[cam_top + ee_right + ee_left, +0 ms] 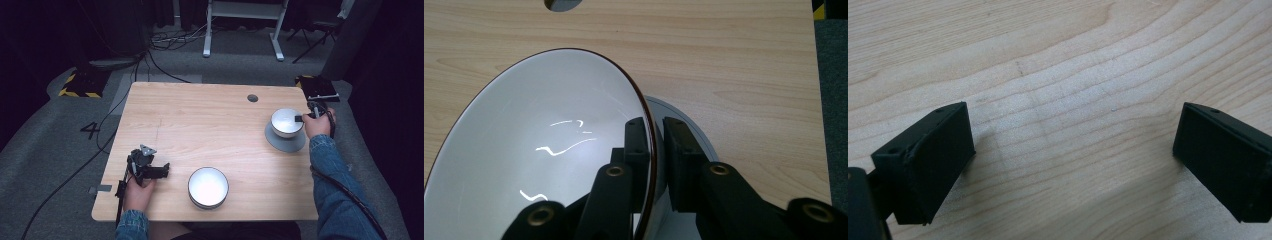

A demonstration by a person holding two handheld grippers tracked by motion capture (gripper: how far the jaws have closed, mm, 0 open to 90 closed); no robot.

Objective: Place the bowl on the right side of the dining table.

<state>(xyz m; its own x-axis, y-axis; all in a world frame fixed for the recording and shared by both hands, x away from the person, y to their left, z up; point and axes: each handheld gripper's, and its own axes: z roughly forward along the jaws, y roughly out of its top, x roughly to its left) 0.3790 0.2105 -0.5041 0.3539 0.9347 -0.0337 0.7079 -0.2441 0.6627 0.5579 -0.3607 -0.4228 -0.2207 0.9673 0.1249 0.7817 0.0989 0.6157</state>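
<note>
A white bowl (286,120) with a dark rim hangs just over a grey plate (285,141) at the table's right. My right gripper (301,118) is shut on that bowl's right rim; in the right gripper view the rim (650,150) is pinched between the two black jaws, one inside the bowl (539,150) and one outside, with the grey plate (684,130) beneath. A second white bowl (208,187) stands near the front edge. My left gripper (162,171) rests at the front left, pointing toward that second bowl, jaws wide apart (1073,155) over bare wood.
The wooden table (200,115) has a round cable hole (252,98) at its far right. Beyond the table are a cable on the floor, a desk frame (245,30) and a black-and-yellow marked stand (82,82). The table's right edge (814,100) lies close to the plate.
</note>
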